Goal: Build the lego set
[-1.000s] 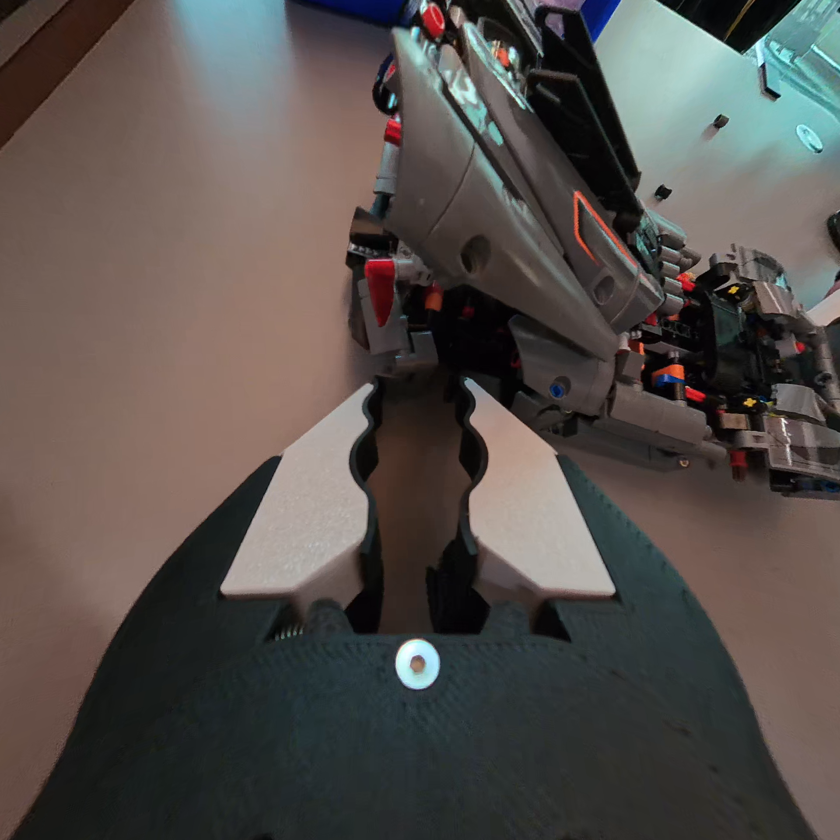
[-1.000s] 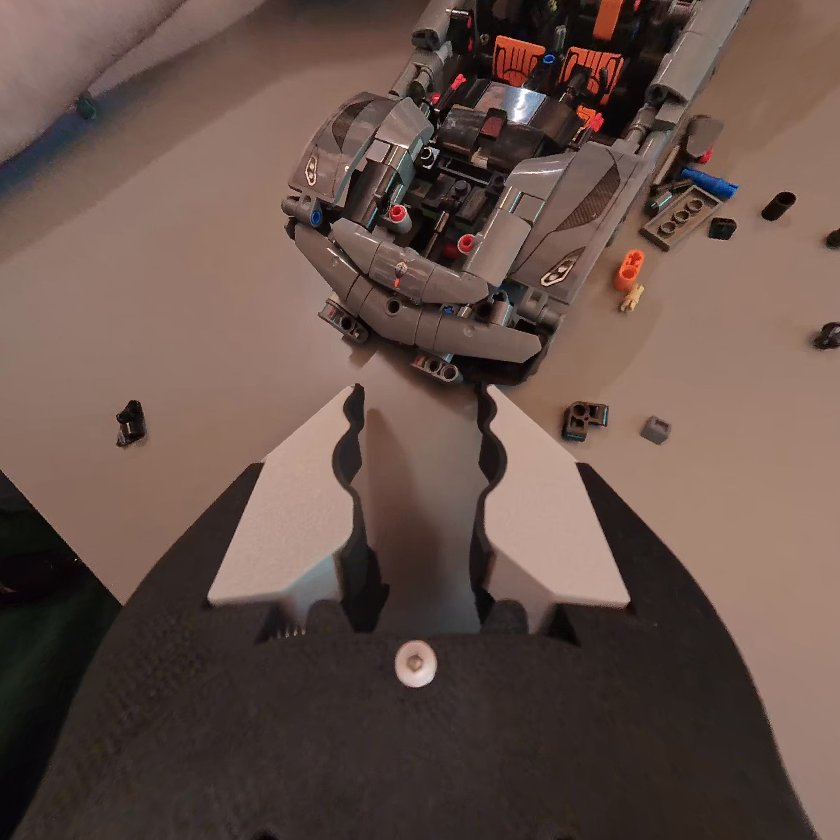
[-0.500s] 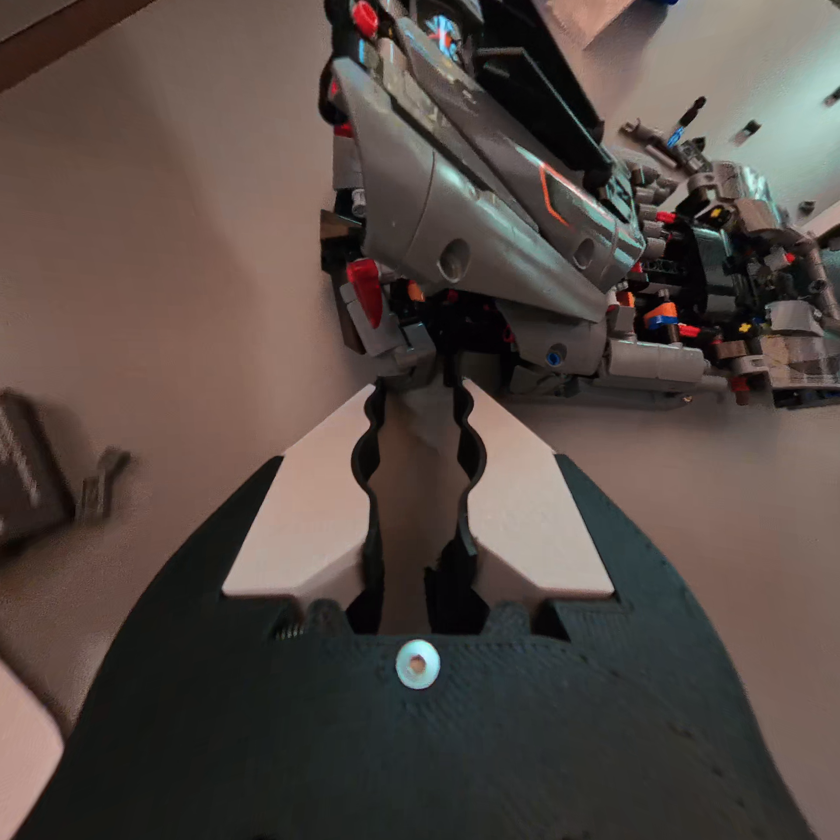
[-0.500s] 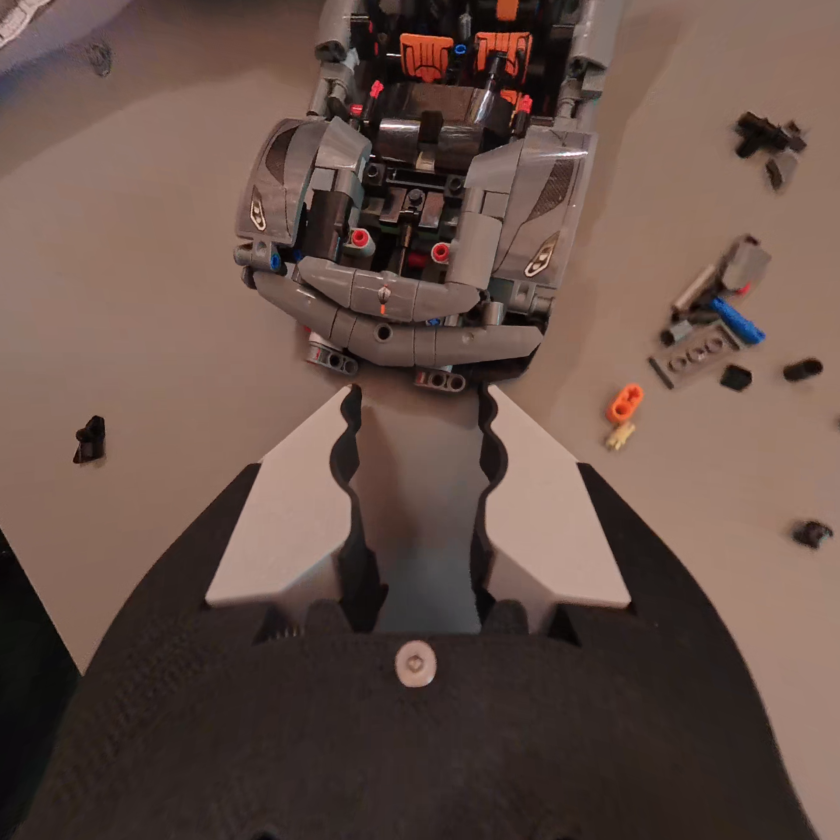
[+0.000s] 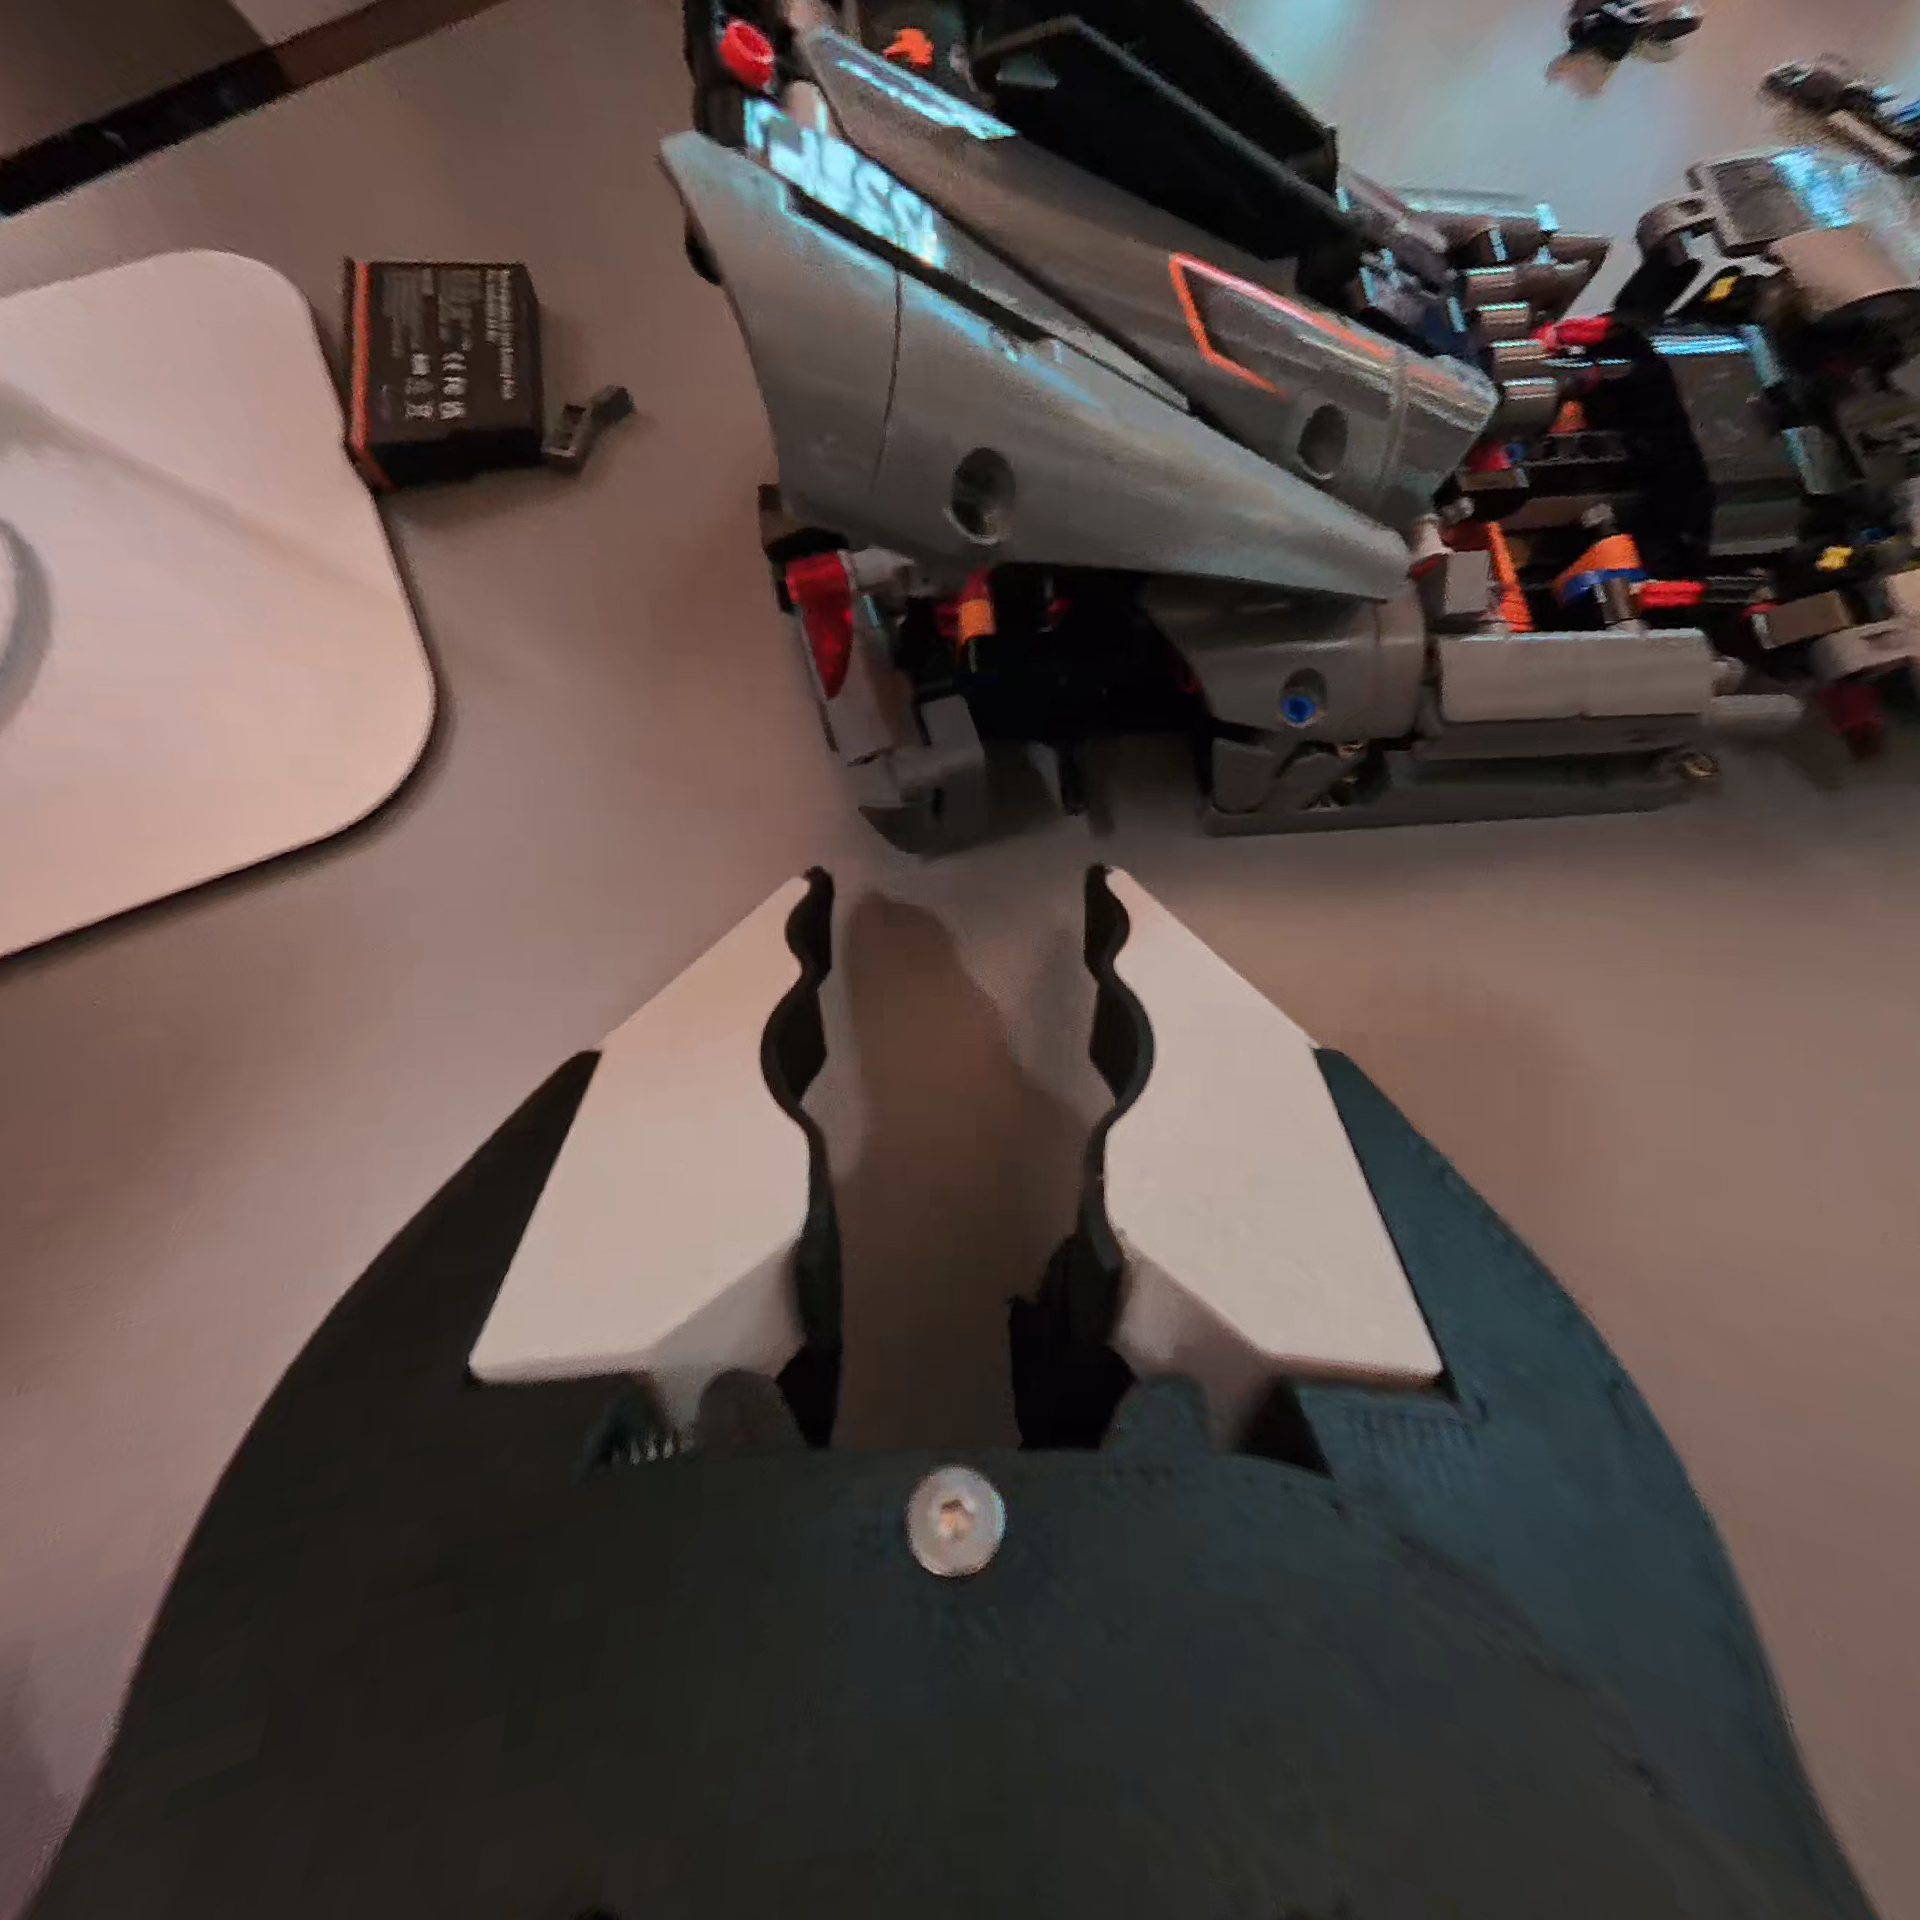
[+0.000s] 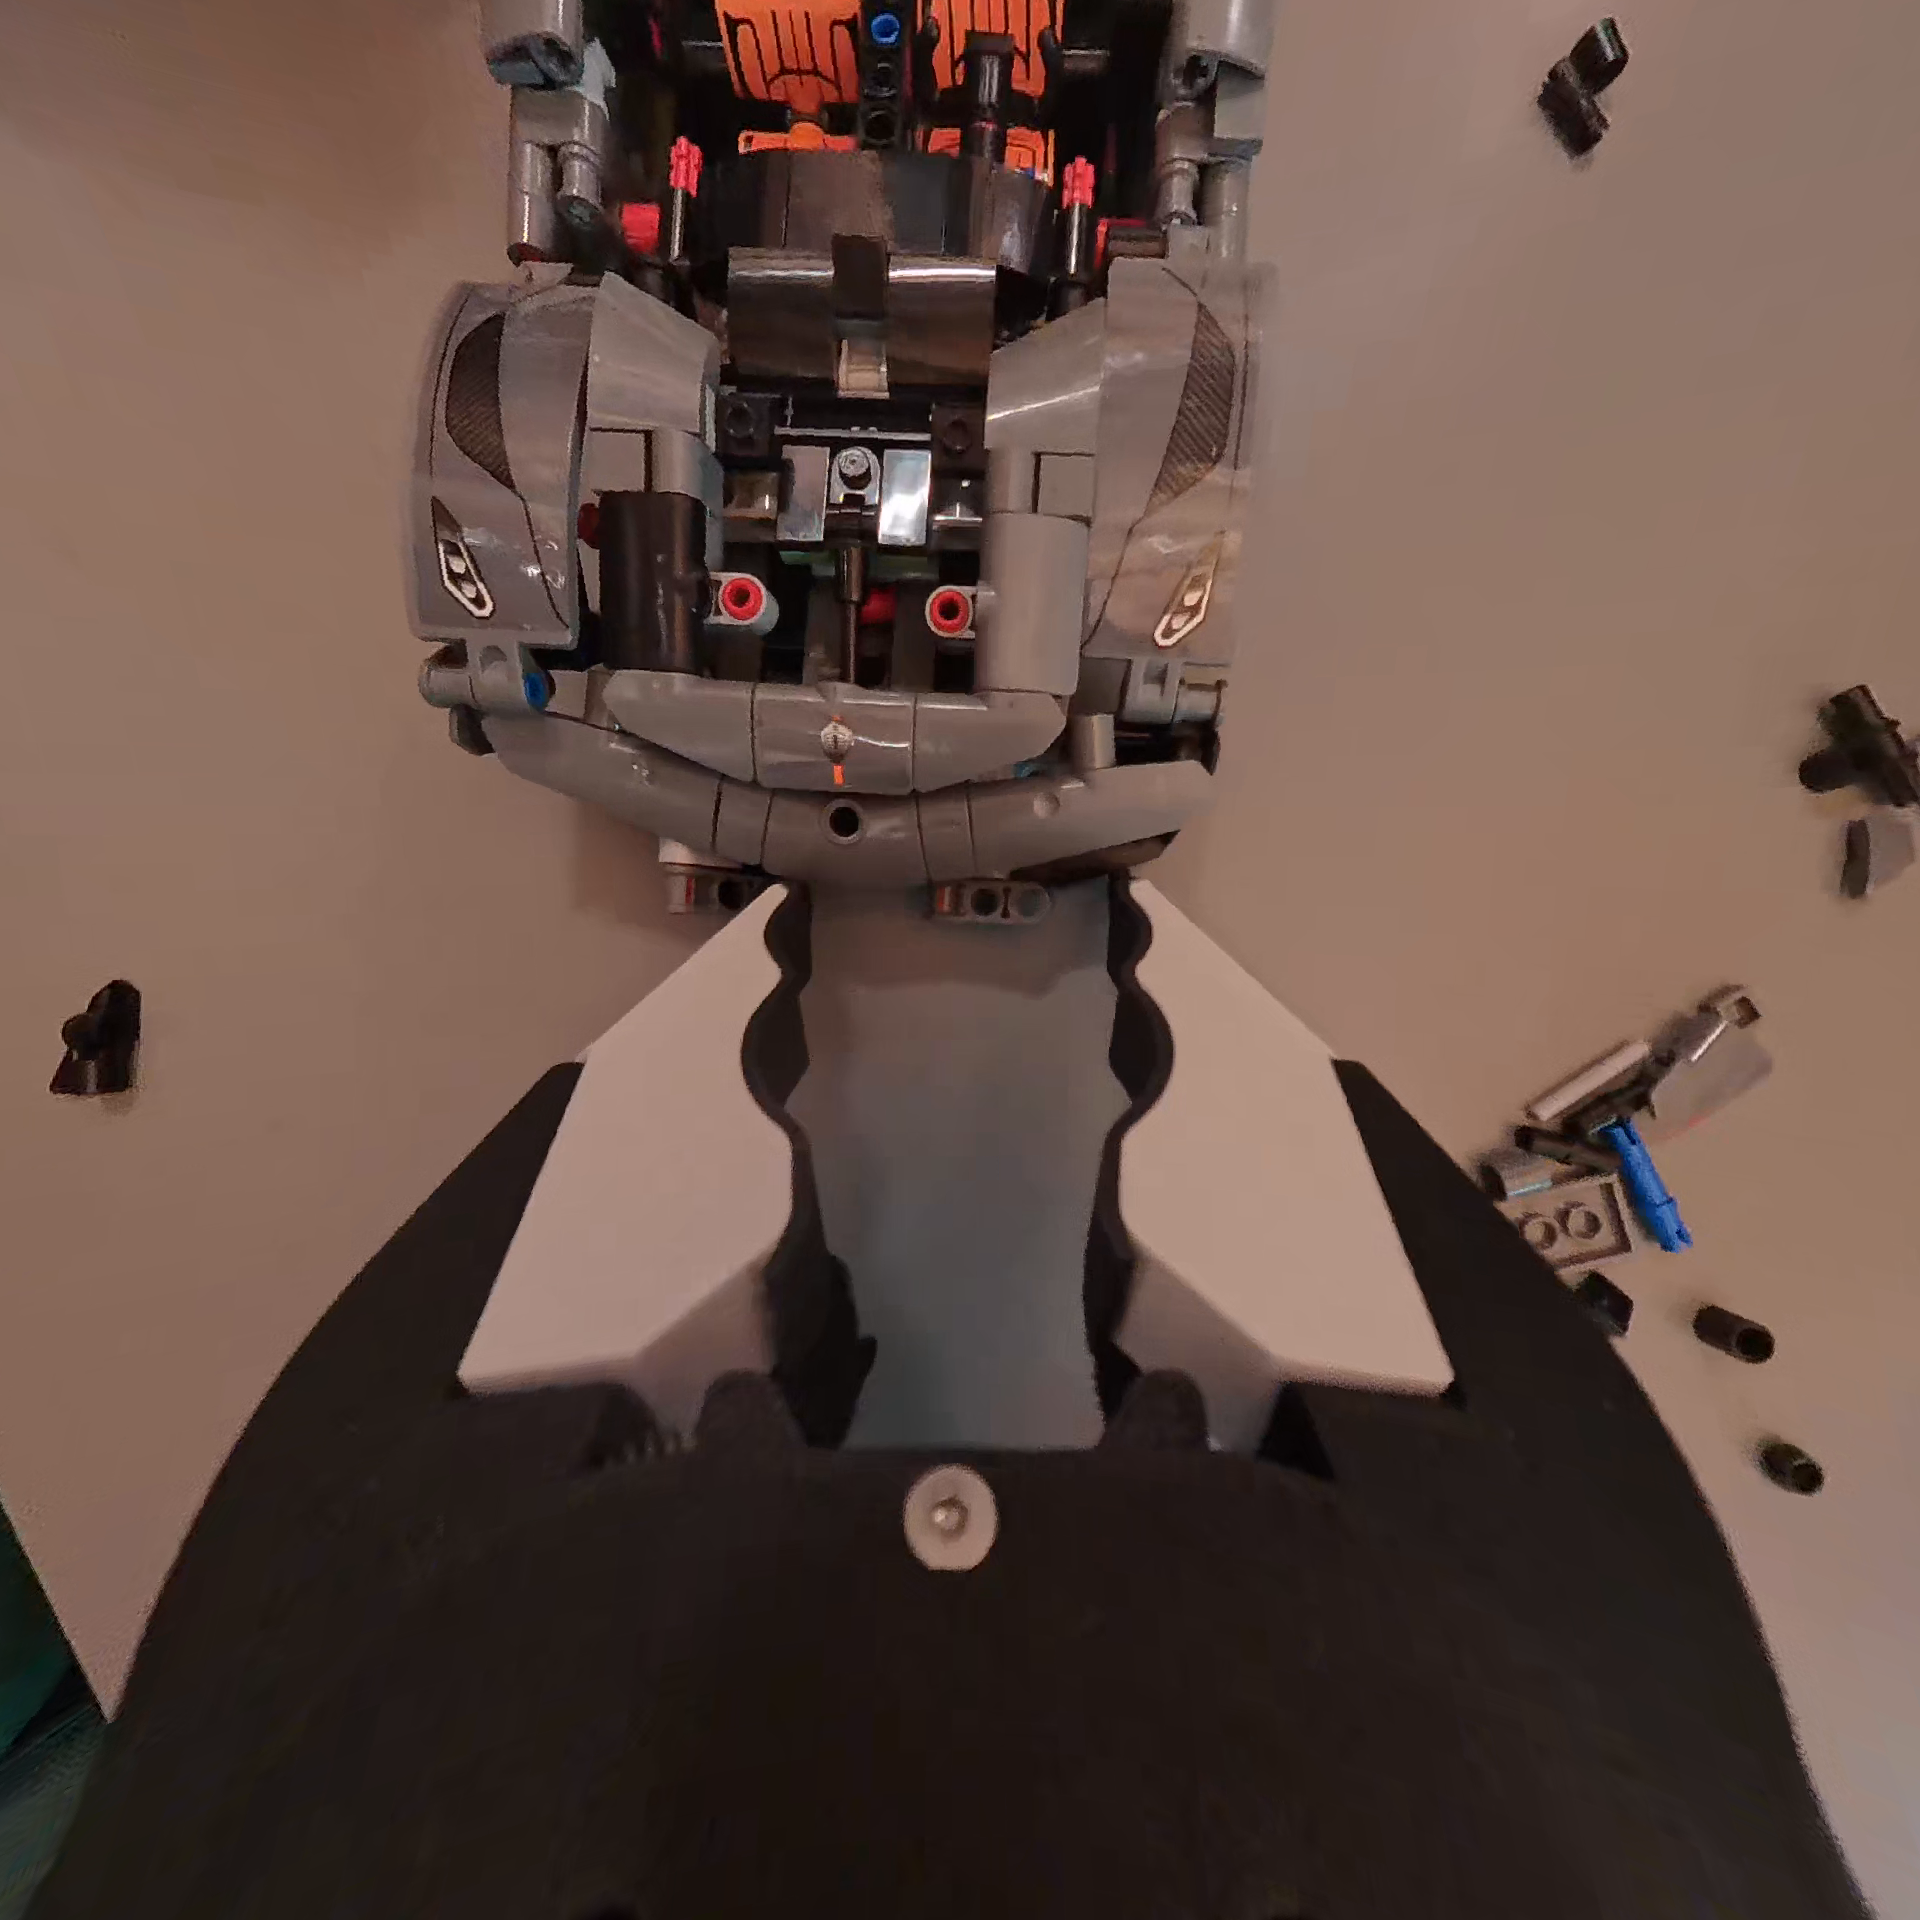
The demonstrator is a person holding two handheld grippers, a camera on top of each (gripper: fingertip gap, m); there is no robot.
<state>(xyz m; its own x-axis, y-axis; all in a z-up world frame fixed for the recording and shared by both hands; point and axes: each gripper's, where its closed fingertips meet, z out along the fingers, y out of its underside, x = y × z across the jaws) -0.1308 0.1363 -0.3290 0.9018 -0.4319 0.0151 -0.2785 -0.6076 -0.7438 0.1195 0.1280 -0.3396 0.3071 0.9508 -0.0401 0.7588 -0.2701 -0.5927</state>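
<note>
A grey lego car (image 5: 1091, 447) with black, red and orange parts lies on the table. In the left wrist view I see its rear corner and side. My left gripper (image 5: 956, 883) is open and empty, its tips just short of the car's rear corner. In the right wrist view the car's front end (image 6: 831, 644) faces me, with orange seats behind. My right gripper (image 6: 956, 899) is open and empty, its tips at the front bumper's lower edge.
A white rounded board (image 5: 177, 582) and a small black box (image 5: 447, 364) lie left of the car. Loose pieces lie right of the front end: a grey plate with a blue pin (image 6: 1600, 1174), black pins (image 6: 1735, 1335), a black connector (image 6: 1865, 743). A black piece (image 6: 99, 1039) lies at the left. My right fingertips sit around 25 centimetres from my left ones. The left gripper is farther from the black connector (image 6: 1865, 743), some 30 centimetres, than the right, some 12 centimetres.
My left gripper has opened wider and drawn back a little from the car's rear, swinging so the board and box came into view. My right gripper has moved closer and squared to the front bumper.
</note>
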